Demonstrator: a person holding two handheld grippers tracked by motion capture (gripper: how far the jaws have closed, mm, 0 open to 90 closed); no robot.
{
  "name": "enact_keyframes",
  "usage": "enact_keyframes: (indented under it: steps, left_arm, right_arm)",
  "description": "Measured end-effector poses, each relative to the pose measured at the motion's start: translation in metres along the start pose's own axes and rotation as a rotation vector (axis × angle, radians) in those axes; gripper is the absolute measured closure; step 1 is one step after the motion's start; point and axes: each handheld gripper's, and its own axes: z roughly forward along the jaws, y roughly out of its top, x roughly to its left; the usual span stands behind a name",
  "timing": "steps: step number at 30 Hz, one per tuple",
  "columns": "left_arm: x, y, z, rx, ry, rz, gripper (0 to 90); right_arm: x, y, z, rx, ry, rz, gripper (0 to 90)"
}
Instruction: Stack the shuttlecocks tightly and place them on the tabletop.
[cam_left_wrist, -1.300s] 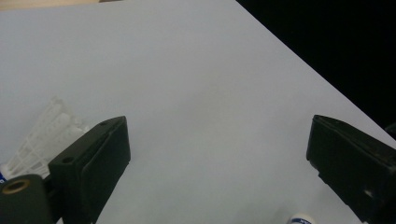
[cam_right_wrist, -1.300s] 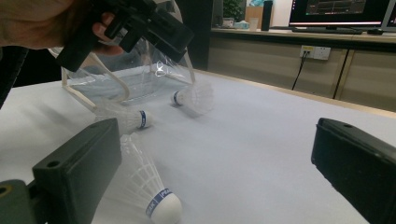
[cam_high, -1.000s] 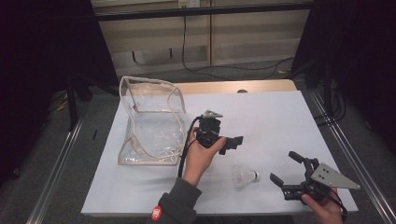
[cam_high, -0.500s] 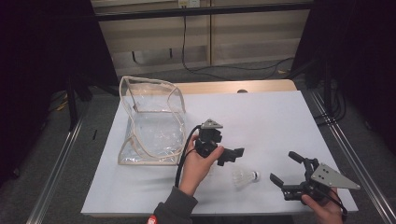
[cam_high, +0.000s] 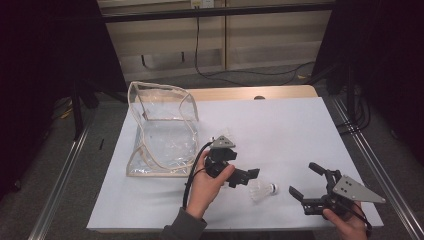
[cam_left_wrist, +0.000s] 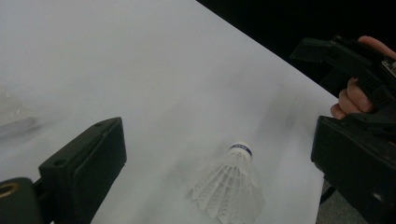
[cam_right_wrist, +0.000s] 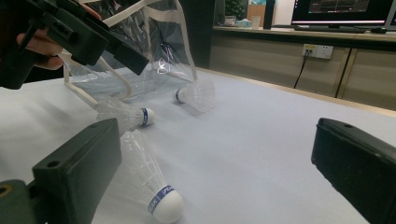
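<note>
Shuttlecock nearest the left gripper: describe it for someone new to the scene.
On the white sheet, right of the clear bag, look near the front edge. The shuttlecock lies on its side between left gripper and right gripper, alone; two others lie by the bag.

White-covered bench (cam_high: 280, 125). Black cable (cam_high: 235, 73) on floor behind it. Monitor (cam_right_wrist: 343, 10) on rear counter (cam_right_wrist: 299, 35).

Both your claws are matte black, with blocky jaws. The left claw (cam_high: 245, 176) trails a black cable; the right claw (cam_high: 306, 182) carries a grey three-cornered plate. Your left sleeve (cam_high: 185, 227) is dark.
</note>
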Motion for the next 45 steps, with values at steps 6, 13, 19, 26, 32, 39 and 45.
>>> enact_keyframes:
  steps: [6,13,19,26,32,39,45]
  left_arm:
    - [0.001,-0.007,-0.005,-0.007,-0.012,-0.004,3.4]
    - [0.0,-0.017,-0.011,0.004,-0.008,0.014,3.5]
    - [-0.001,-0.022,-0.015,0.009,-0.027,0.031,3.4]
    - [0.002,-0.028,-0.022,-0.001,-0.041,0.038,3.4]
    - [0.003,-0.034,-0.028,-0.004,-0.055,0.047,3.4]
    - [0.005,-0.042,-0.034,-0.009,-0.044,0.058,3.4]
    - [0.006,-0.046,-0.04,-0.015,-0.054,0.067,3.4]
  right_arm:
    - [0.0,0.0,0.0,0.002,-0.001,0.001,1.0]
    - [0.001,0.0,0.0,0.004,0.0,-0.005,1.0]
    - [0.001,-0.001,0.0,0.007,0.002,-0.002,1.0]
    - [0.001,-0.001,0.0,0.007,0.003,-0.004,1.0]
    - [0.0,0.0,0.0,0.007,0.001,-0.004,1.1]
    - [0.0,-0.001,0.0,0.007,0.002,-0.005,1.2]
    - [0.001,0.0,0.001,0.008,0.003,-0.008,1.2]
